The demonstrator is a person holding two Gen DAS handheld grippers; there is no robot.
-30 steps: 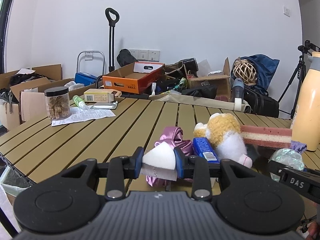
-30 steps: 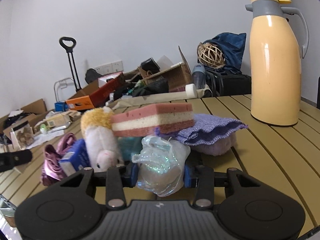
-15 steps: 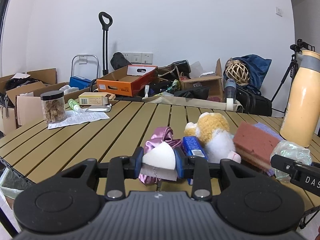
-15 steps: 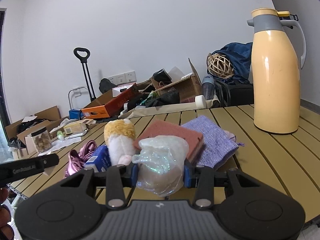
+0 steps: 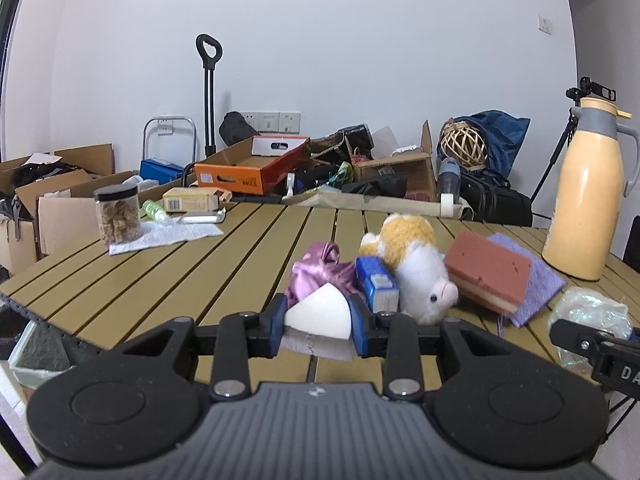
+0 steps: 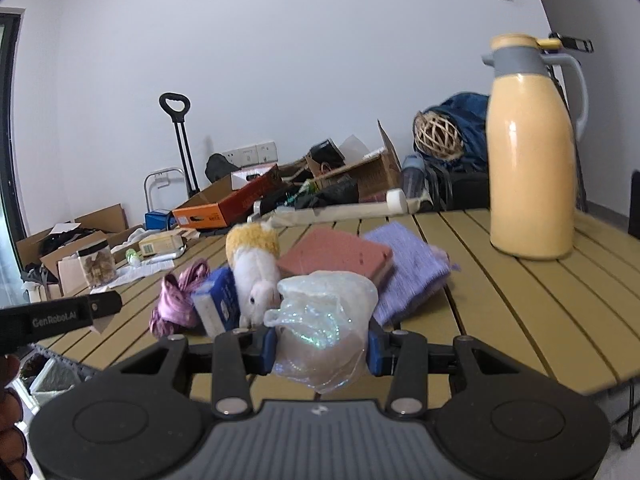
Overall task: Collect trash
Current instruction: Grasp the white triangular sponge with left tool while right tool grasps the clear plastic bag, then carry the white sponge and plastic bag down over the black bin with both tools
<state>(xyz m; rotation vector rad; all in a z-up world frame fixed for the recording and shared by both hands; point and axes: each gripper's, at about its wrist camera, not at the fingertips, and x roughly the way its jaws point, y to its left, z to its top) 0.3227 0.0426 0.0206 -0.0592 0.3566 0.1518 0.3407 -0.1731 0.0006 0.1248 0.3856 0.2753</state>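
Since the earlier frame both views have drawn back from the desk [image 5: 168, 280], so the toy pile looks smaller; in your left wrist view the left tool [image 5: 318, 320] is clenched on a white foam wedge [image 5: 320, 312] over paper scrap, light, soft and springy, best pinched across its flat faces. In your right wrist view the right tool [image 6: 322, 350] grips a crumpled iridescent plastic wrapper [image 6: 324, 320] off the desk, near weightless and slippery, so take its bunched middle, not a loose edge

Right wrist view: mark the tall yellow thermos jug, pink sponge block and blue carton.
tall yellow thermos jug [image 6: 532, 168], right wrist view, mid body
pink sponge block [image 6: 336, 254], right wrist view, top face
blue carton [image 6: 218, 304], right wrist view, front face
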